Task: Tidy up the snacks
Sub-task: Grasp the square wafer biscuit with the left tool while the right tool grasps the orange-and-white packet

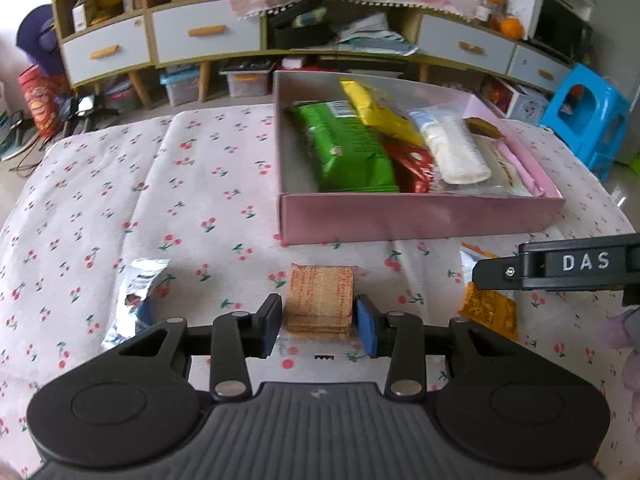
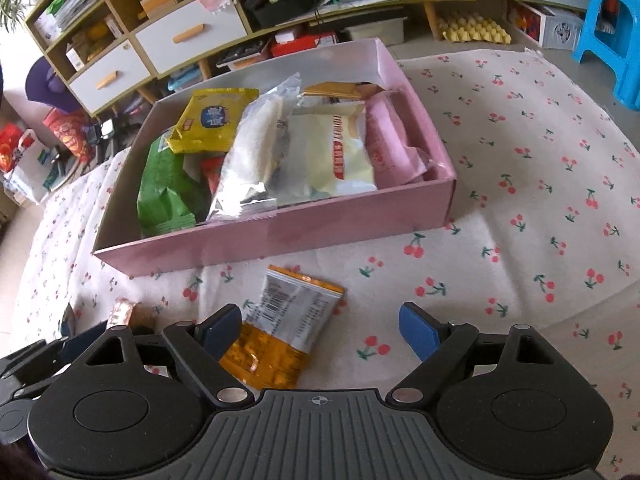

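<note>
Now left gripper [image 1: 318, 322] clamped on wafer pack [image 1: 320, 300] near table's front edge; pink box [image 1: 420, 216] lies straight ahead. Right gripper [image 2: 320, 330] wide open, empty, above orange packet [image 2: 280, 328].

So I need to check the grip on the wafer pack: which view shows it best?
Left wrist view: the wafer pack sits centred, both pads of the left gripper pressing its sides. The right wrist view shows only a corner of it at the left edge.

"DAS" in white on black gripper arm [image 1: 576, 266], other pkg print unreadable
</note>
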A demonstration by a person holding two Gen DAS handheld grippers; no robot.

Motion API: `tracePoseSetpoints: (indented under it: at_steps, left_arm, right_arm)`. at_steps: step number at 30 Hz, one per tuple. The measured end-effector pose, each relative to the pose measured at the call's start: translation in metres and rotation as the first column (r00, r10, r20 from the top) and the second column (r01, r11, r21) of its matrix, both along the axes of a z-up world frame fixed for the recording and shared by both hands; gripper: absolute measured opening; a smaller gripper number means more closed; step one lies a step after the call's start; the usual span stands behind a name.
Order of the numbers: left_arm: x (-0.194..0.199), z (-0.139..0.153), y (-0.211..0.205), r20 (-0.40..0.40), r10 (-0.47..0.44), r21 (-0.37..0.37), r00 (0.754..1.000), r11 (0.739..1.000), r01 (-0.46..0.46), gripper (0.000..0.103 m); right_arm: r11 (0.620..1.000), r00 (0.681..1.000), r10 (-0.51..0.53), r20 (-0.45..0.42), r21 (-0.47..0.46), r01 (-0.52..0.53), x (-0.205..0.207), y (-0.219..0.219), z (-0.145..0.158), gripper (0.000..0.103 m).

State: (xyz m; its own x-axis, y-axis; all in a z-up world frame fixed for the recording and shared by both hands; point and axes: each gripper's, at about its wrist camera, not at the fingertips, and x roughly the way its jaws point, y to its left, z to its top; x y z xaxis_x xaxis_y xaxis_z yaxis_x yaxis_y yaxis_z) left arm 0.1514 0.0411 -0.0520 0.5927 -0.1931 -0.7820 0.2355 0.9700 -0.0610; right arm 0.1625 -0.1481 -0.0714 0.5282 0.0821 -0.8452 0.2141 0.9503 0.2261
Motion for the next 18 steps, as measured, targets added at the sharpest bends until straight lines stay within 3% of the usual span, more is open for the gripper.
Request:
tracePoseSetpoints:
  at_steps: [5,11,18]
  left_arm:
    - [0.001,0.001,0.004,-0.019,0.018,-0.006,1.000,1.000,-0.018,0.036]
    - [0.002,0.001,0.005,-0.021,0.014,-0.004,1.000,1.000,-0.014,0.036]
    - [0.002,0.002,0.006,-0.023,0.017,-0.002,1.000,1.000,-0.017,0.036]
  right_arm:
    - [0.999,1.000,0.022,0.005,-0.025,-0.021,0.004,0.021,-0.001,0.088]
    - [0.991,0.999,0.039,-0.006,-0.126,-0.040,0.005,0.041,-0.004,0.085]
    - [0.982,0.997,0.068,-0.021,-0.176,-0.070,0.003,0.041,-0.003,0.067]
